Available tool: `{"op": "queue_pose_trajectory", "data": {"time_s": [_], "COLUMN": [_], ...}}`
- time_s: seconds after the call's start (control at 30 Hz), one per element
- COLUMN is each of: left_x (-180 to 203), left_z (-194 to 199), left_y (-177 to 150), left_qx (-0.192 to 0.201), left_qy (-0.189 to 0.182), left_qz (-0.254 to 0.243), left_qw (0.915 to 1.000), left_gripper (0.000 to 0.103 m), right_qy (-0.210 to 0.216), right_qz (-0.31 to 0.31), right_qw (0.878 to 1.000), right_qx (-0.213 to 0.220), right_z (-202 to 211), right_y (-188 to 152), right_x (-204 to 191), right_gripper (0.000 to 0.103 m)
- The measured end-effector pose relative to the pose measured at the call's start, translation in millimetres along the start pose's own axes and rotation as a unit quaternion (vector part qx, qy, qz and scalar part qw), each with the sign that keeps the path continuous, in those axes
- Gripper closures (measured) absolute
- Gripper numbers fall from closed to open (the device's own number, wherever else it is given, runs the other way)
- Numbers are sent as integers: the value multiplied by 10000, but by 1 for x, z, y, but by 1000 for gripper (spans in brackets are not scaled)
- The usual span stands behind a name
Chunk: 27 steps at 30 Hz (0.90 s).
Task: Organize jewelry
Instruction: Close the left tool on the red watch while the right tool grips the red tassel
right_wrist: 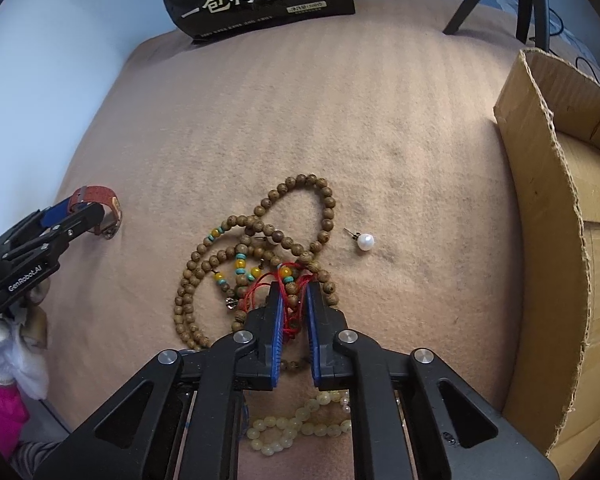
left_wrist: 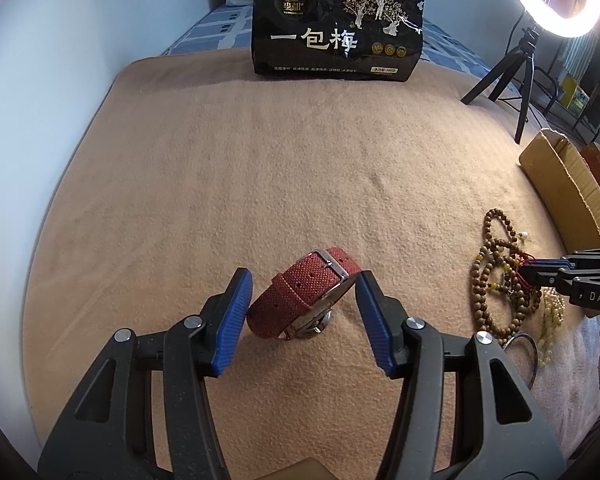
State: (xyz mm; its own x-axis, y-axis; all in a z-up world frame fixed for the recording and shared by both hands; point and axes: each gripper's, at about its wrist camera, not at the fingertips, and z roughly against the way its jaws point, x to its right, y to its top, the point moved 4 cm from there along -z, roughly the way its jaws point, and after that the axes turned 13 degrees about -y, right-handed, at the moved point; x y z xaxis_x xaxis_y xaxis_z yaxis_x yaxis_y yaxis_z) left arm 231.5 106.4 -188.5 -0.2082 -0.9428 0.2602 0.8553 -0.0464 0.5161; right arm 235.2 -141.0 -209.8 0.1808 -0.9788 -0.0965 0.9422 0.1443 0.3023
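Observation:
A red woven-strap watch [left_wrist: 300, 300] lies on its side on the tan blanket [left_wrist: 260, 160]. My left gripper [left_wrist: 304, 280] straddles it, and both blue pads touch the strap's ends. The right wrist view shows this grip from the side, with the left gripper [right_wrist: 86, 212] on the watch [right_wrist: 100, 196]. My right gripper [right_wrist: 294, 290] is shut on the red cord and a few beads of a tangled wooden bead string [right_wrist: 260, 232]. Its tip [left_wrist: 528, 274] shows over the same beads [left_wrist: 500, 280] in the left wrist view.
A pearl earring [right_wrist: 366, 241] lies right of the beads, and a pale yellow bead bracelet [right_wrist: 296, 428] lies under the right gripper. An open cardboard box [right_wrist: 560, 200] stands at the right. A black snack bag [left_wrist: 336, 24] and a tripod [left_wrist: 512, 76] stand at the back.

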Motion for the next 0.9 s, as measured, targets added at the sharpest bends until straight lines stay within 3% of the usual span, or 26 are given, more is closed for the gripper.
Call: {"op": "queue_pose_trajectory", "data": {"time_s": [0.2, 0.9], "left_x": [0, 0], "left_z": [0, -2], "left_y": [0, 0], "left_qx": [-6, -27], "left_qy": [-4, 52], "left_qz": [-1, -14], "left_qw": [10000, 10000], "left_gripper": [47, 47], "right_qy": [425, 457], "right_qz": [-429, -478], "right_qw": [9981, 9978], "right_qx": [-122, -13], "right_z": [0, 12], "right_y": [0, -6], "right_x": [15, 20], "right_gripper": [94, 94]}}
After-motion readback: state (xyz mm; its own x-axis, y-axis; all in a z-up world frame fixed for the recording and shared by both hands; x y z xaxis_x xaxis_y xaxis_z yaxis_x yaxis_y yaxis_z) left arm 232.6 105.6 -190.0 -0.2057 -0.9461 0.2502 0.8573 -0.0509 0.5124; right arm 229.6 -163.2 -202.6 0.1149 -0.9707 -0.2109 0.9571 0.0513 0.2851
